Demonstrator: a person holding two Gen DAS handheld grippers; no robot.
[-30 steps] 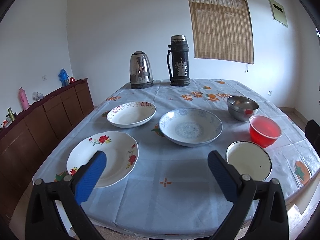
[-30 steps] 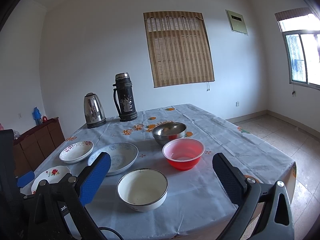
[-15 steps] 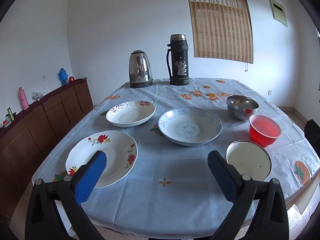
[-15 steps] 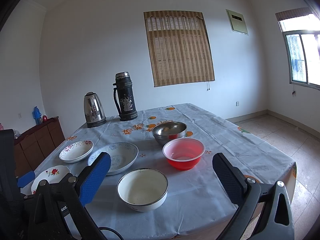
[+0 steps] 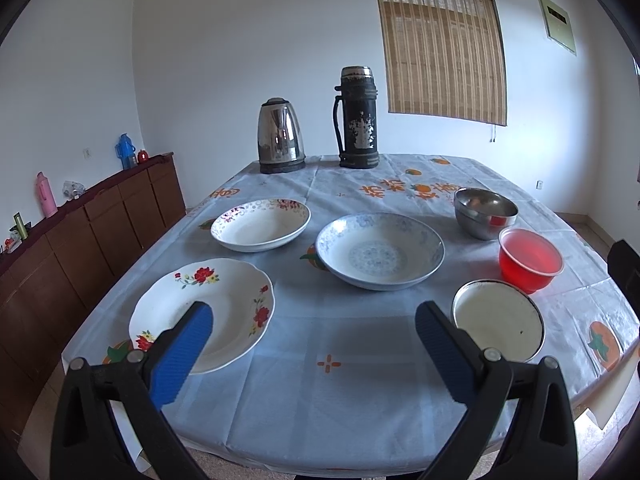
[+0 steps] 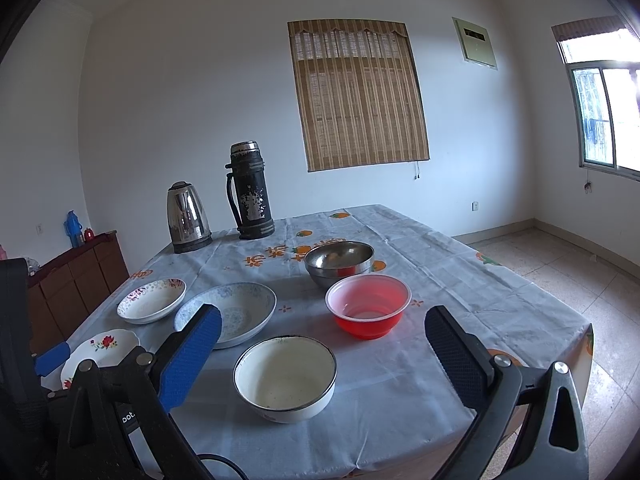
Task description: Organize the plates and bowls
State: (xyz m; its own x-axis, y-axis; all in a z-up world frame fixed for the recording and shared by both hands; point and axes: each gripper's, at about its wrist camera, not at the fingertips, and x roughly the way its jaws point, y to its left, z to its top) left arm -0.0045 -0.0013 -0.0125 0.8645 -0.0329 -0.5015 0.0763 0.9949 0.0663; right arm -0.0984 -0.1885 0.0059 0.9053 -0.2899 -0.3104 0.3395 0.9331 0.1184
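Both tongs wide, empty: left tongs (image 5: 312, 332), right tongs (image 6: 322, 338). Left view: three plates (image 5: 380, 252) left and centre on the bench (image 5: 320, 392); three bowls (image 5: 530, 258) at right, all separate.

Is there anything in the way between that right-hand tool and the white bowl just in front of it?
Nothing visible. The right tool is open with the white bowl directly ahead on the tablecloth. The red bowl sits farther back, apart from it.
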